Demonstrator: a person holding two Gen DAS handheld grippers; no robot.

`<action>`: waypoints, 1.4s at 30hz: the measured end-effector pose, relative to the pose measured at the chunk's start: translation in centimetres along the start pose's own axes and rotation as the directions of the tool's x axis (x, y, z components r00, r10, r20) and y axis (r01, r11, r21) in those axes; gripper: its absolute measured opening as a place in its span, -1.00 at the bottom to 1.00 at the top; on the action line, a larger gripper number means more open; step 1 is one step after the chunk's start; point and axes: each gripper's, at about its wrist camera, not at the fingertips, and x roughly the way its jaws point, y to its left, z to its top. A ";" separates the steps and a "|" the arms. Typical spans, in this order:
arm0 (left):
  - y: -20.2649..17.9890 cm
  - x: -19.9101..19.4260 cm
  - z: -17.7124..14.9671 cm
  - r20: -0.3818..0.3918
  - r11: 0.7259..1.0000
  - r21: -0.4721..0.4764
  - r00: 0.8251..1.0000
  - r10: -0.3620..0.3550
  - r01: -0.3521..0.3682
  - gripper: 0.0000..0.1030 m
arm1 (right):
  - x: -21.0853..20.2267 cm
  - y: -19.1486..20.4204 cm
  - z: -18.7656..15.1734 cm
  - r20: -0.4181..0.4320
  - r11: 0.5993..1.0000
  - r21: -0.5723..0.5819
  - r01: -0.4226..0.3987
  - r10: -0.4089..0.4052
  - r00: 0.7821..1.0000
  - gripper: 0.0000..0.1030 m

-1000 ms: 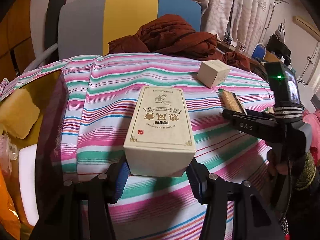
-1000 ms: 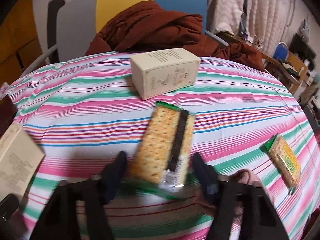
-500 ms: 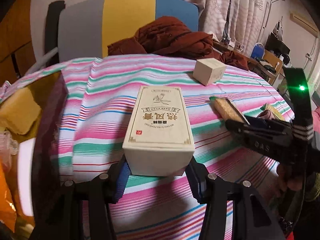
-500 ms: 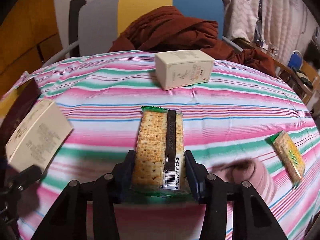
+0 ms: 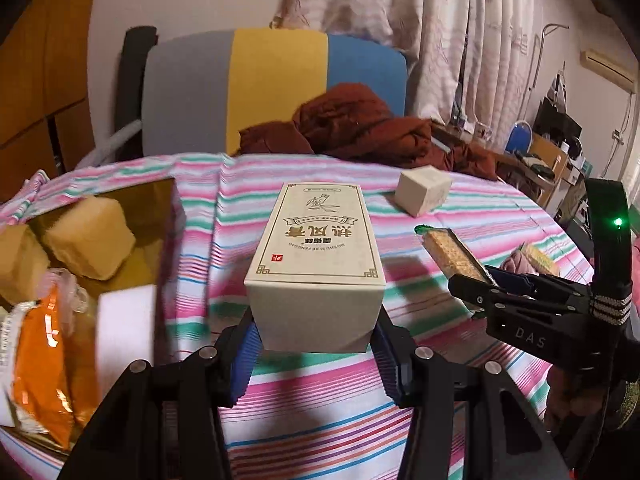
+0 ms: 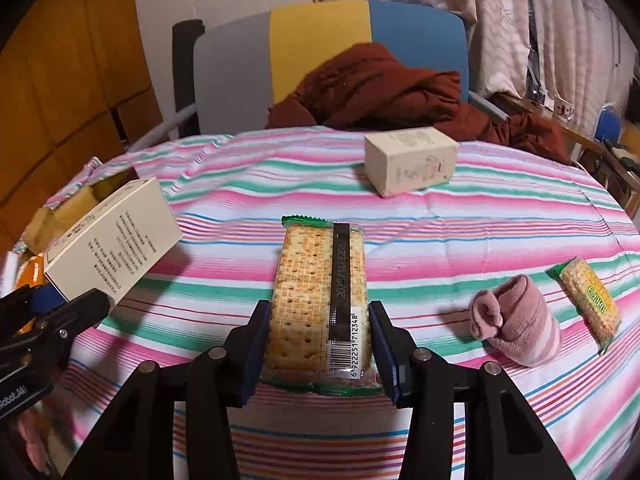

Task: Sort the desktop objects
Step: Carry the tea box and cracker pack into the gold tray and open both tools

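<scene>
My left gripper (image 5: 316,354) is shut on a tall cream box (image 5: 316,256) with Chinese print and holds it above the striped tablecloth; the box also shows in the right wrist view (image 6: 108,246). My right gripper (image 6: 318,354) is shut on a clear-wrapped cracker pack (image 6: 318,300), lifted above the cloth; it shows from the side in the left wrist view (image 5: 452,254). A second cream box (image 6: 412,160) lies at the far side of the table. A second cracker pack (image 6: 590,302) and a pink rolled sock (image 6: 516,330) lie at the right.
An open gold-lined box (image 5: 132,208) at the left holds yellow blocks (image 5: 90,238), an orange packet (image 5: 44,364) and a white block (image 5: 124,332). A brown garment (image 6: 384,88) lies on a grey, yellow and blue chair (image 6: 320,44) behind the table.
Both grippers have risen with their loads and swung left. The gold-lined box has come further into the left wrist view. The cracker pack now sits straight between the right fingers.
</scene>
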 end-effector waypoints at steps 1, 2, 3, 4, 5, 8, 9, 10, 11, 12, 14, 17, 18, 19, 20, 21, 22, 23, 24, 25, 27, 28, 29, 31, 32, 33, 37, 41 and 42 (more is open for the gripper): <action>0.1 -0.3 0.1 0.007 1.000 -0.001 1.000 0.004 -0.004 0.02 | -0.3 0.2 0.2 0.010 1.000 -0.001 -0.006 0.006 1.000 -0.06; 0.3 -0.5 0.2 0.011 1.000 -0.005 1.000 0.010 -0.010 0.02 | -0.5 0.6 0.3 0.019 1.000 -0.003 -0.012 0.012 1.000 -0.06; 0.5 -0.7 0.2 0.013 1.000 -0.010 1.000 0.015 -0.015 0.02 | -0.6 0.9 0.5 0.026 1.000 -0.006 -0.020 0.020 0.999 -0.06; 0.7 -0.8 0.2 0.015 1.000 -0.015 1.000 0.021 -0.020 0.02 | -0.8 1.2 0.6 0.032 1.000 -0.010 -0.026 0.026 0.999 -0.06; 1.0 -1.0 0.2 0.014 0.999 -0.021 0.999 0.028 -0.028 0.02 | -0.8 1.6 0.7 0.035 0.999 -0.015 -0.033 0.033 0.999 -0.06; 1.7 -1.7 0.3 0.022 0.998 -0.041 0.999 0.048 -0.047 0.02 | -1.0 3.0 1.1 0.042 0.998 -0.040 -0.056 0.058 0.997 -0.06; 2.0 -2.0 0.4 0.026 0.997 -0.045 0.998 0.057 -0.056 0.02 | -1.0 3.7 1.2 0.044 0.996 -0.051 -0.067 0.069 0.997 -0.06; 2.4 -2.4 0.4 0.032 0.996 -0.054 0.997 0.068 -0.066 0.02 | -1.1 4.2 1.4 0.047 0.995 -0.061 -0.076 0.079 0.996 -0.06; 2.9 -2.8 0.5 0.038 0.995 -0.063 0.996 0.079 -0.076 0.02 | -1.2 4.7 1.5 0.050 0.994 -0.072 -0.085 0.089 0.995 -0.06; 3.2 -3.0 0.5 0.039 0.994 -0.069 0.995 0.088 -0.085 0.02 | -1.3 5.4 1.7 0.055 0.992 -0.085 -0.096 0.101 0.993 -0.06; 4.4 -3.6 0.7 0.045 0.990 -0.091 0.992 0.114 -0.110 0.02 | -1.4 6.7 2.2 0.063 0.987 -0.106 -0.117 0.124 0.990 -0.06; 6.4 -4.6 1.0 0.054 0.981 -0.125 0.986 0.159 -0.152 0.02 | -1.6 8.5 2.9 0.075 0.980 -0.132 -0.151 0.161 0.984 -0.06; 7.1 -4.9 1.2 0.056 0.977 -0.134 0.983 0.174 -0.166 0.02 | -1.6 9.2 3.3 0.079 0.976 -0.138 -0.166 0.178 0.981 -0.06; 8.0 -5.2 1.4 0.057 0.972 -0.145 0.979 0.196 -0.186 0.02 | -1.7 10.0 3.7 0.082 0.972 -0.144 -0.186 0.199 0.977 -0.06; 8.7 -5.4 1.6 0.058 0.967 -0.155 0.975 0.214 -0.203 0.02 | -1.7 10.8 4.1 0.084 0.966 -0.149 -0.210 0.224 0.971 -0.06; 9.6 -5.6 1.7 0.056 0.962 -0.163 0.971 0.232 -0.220 0.02 | -1.7 11.6 4.5 0.086 0.960 -0.155 -0.234 0.249 0.965 -0.06; 10.4 -5.8 1.8 0.054 0.957 -0.170 0.967 0.248 -0.236 0.02 | -1.8 12.4 4.9 0.087 0.953 -0.163 -0.256 0.272 0.958 -0.06; 11.1 -5.9 1.9 0.052 0.952 -0.177 0.963 0.264 -0.252 0.02 | -1.7 13.3 5.3 0.088 0.946 -0.173 -0.275 0.293 0.952 -0.06; 11.9 -6.0 2.0 0.050 0.946 -0.181 0.958 0.283 -0.270 0.02 | -1.6 14.3 5.7 0.086 0.938 -0.180 -0.296 0.314 0.945 -0.06; 12.5 -6.0 2.0 0.048 0.941 -0.186 0.954 0.296 -0.283 0.02 | -1.5 15.2 6.1 0.081 0.930 -0.186 -0.318 0.337 0.938 -0.06; 14.2 -6.0 2.0 0.038 0.928 -0.207 0.946 0.323 -0.309 0.02 | -1.1 17.0 6.7 0.070 0.912 -0.196 -0.360 0.379 0.923 -0.06; 15.0 -6.0 2.1 0.032 0.922 -0.217 0.941 0.336 -0.322 0.02 | -0.8 17.8 6.9 0.064 0.905 -0.201 -0.375 0.394 0.917 -0.06; 15.6 -5.9 2.0 0.026 0.916 -0.224 0.938 0.346 -0.332 0.02 | -0.4 18.9 7.1 0.054 0.897 -0.206 -0.390 0.409 0.911 -0.06; 16.5 -5.9 1.9 0.016 0.908 -0.238 0.934 0.357 -0.343 0.02 | 0.4 20.5 7.3 0.032 0.887 -0.213 -0.411 0.426 0.904 -0.06; 17.0 -5.9 1.7 0.013 0.905 -0.244 0.932 0.363 -0.349 0.02 | 0.8 21.3 7.3 0.022 0.883 -0.215 -0.417 0.431 0.902 -0.06; 17.2 -5.9 1.7 0.011 0.902 -0.242 0.928 0.372 -0.358 0.02 | 1.2 22.0 7.3 0.013 0.881 -0.217 -0.420 0.433 0.901 -0.06; 18.3 -5.6 1.5 -0.004 0.890 -0.248 0.919 0.393 -0.382 0.02 | 2.2 23.6 7.0 -0.010 0.877 -0.226 -0.424 0.434 0.901 -0.06; 19.1 -5.3 1.5 -0.019 0.871 -0.261 0.904 0.427 -0.416 0.02 | 3.6 24.5 6.9 -0.037 0.881 -0.236 -0.409 0.413 0.910 -0.06; 19.3 -5.2 1.6 -0.022 0.869 -0.265 0.903 0.429 -0.419 0.02 | 4.0 24.7 6.9 -0.043 0.883 -0.237 -0.406 0.408 0.912 -0.06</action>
